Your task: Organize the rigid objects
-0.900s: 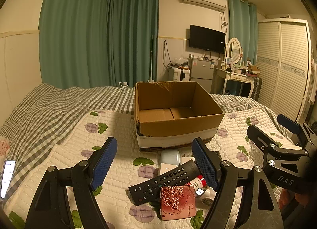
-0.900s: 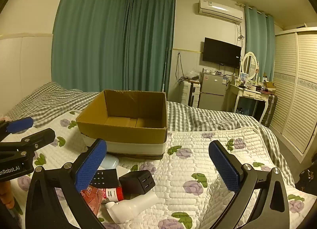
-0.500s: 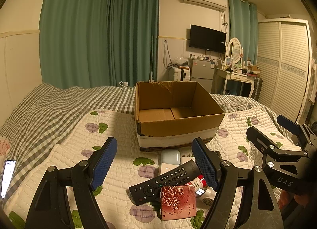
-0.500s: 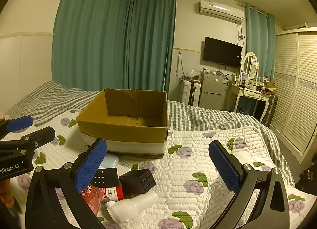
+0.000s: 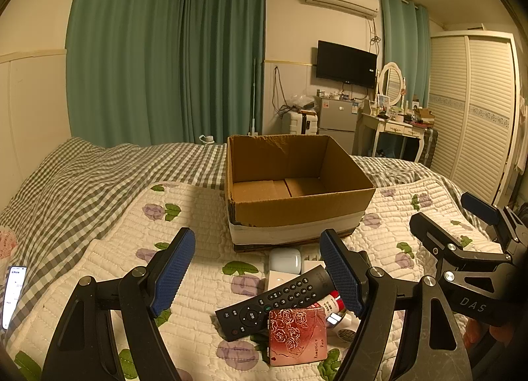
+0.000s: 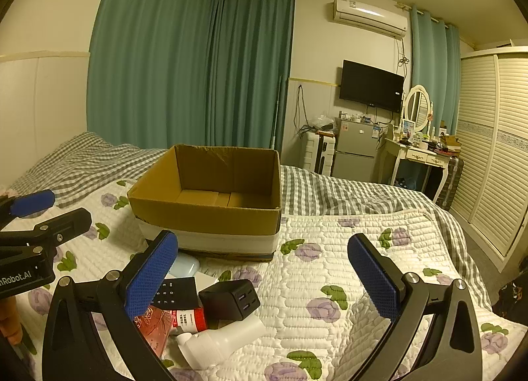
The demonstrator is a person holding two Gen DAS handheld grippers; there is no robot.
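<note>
Both tongs are spread wide and hold nothing. The left gripper [image 5: 257, 270] hangs above the near end of the pile, and the right gripper [image 6: 264, 277] hangs just to the right of it.

The cardboard box [image 5: 297, 212] stands open on the floral quilt [image 5: 99, 282], its near wall just behind the pile. Inside only its bottom flaps show. To the right of the pile the quilt [image 6: 330, 265] lies bare up to the bed edge.

The pile holds a black remote control [image 5: 274, 298], a pink card case [image 5: 298, 336] printed with roses and the words "Romantic Rose", a red and white tube [image 5: 331, 303] with small print I cannot read, a white earbud case [image 5: 284, 259], a black cube charger [image 6: 231, 298] and a white bottle [image 6: 221, 338] lying on its side. The remote leans over the pink case.

The right tool's body reads "DAS"; the left one's reads "nRobot.AI". A lit phone [image 5: 13, 295] lies at the left bed edge.
</note>
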